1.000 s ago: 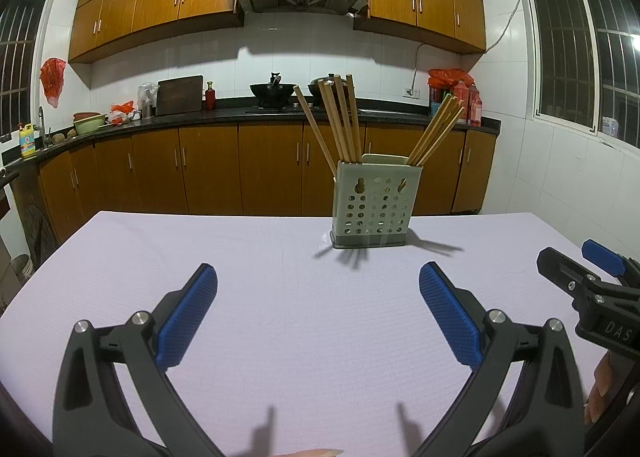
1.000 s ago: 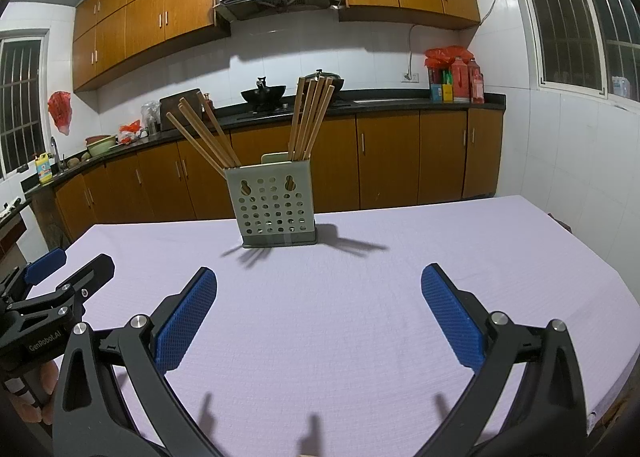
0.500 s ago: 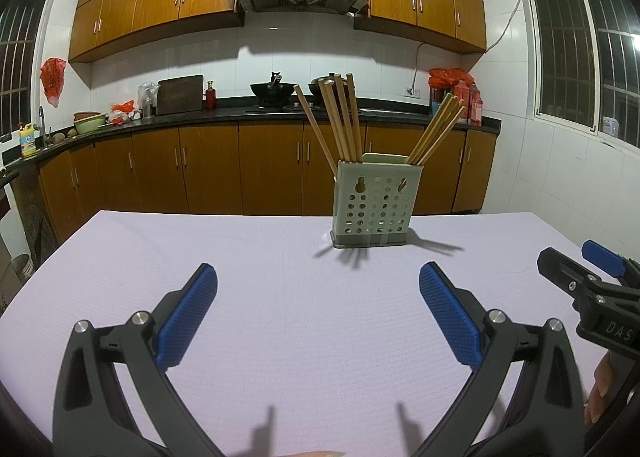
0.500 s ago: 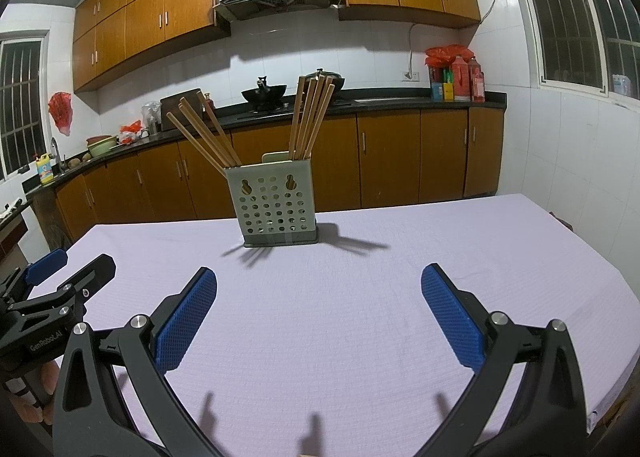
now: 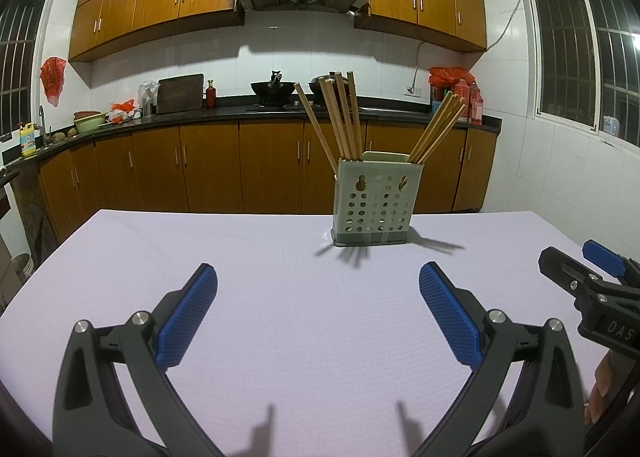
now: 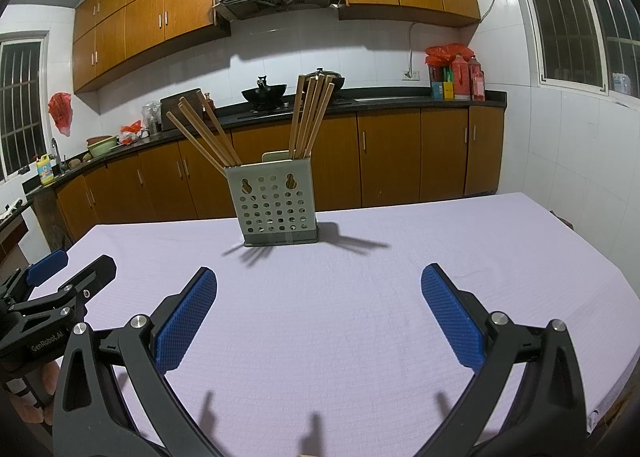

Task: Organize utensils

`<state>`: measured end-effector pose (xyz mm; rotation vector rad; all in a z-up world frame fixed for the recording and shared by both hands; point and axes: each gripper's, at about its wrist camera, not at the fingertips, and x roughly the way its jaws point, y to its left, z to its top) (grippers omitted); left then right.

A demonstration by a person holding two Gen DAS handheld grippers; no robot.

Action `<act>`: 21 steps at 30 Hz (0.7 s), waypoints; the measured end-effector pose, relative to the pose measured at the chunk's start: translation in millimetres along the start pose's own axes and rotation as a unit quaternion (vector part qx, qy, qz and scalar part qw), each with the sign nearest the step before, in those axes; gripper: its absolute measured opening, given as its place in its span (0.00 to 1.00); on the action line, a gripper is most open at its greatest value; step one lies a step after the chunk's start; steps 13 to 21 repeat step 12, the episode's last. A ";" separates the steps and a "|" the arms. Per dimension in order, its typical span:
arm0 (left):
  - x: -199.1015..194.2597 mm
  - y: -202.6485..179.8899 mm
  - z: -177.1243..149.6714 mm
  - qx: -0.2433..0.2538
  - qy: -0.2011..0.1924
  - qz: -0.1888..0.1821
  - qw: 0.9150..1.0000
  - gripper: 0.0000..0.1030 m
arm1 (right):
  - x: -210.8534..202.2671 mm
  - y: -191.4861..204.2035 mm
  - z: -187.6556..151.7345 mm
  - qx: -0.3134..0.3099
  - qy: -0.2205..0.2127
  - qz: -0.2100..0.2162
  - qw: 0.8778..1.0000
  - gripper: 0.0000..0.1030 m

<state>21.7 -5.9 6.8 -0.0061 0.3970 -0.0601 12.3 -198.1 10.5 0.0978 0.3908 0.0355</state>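
Right now I have both tools hovering low over the desk [image 5: 120, 257] with nothing between their pads: the left hand-held gripper [image 5: 318, 283] is spread wide and released, and the right hand-held gripper [image 6: 318, 285] is just as wide and empty. Ahead of both, well beyond the fingertips, stands the pale green perforated utensil holder [image 5: 374, 213], upright on the lavender cloth. From the left tool it sits slightly to the right of centre; from the right tool it sits slightly to the left. Wooden chopsticks [image 5: 340, 117] lean out of it in two bunches, one fanning toward the left tool's side and one [image 5: 438, 129] toward the right tool's side. I see no loose utensils on the cloth within either view, so my judgement is that the sorting is either finished or the next job is tidying the sticks already in the holder. If I go in for a stick, I would bring one tool forward with its jaws level and pinch a single chopstick near its upper end, away from its neighbours, so I don't drag the whole bunch. I'd lift straight along the stick's lean, since a sideways pull could tip the light holder. The other tool could steady the holder's wall if it starts to shift.
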 end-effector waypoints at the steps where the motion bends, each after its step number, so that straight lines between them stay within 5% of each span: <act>1: -0.2 0.2 -0.2 0.000 0.000 0.000 1.000 0.96 | -0.1 0.2 0.0 0.000 0.000 0.000 1.000 0.98; 21: 3.9 4.6 -4.3 -0.004 0.006 0.001 1.000 0.96 | -1.4 2.1 -1.9 0.003 0.000 0.001 1.000 0.98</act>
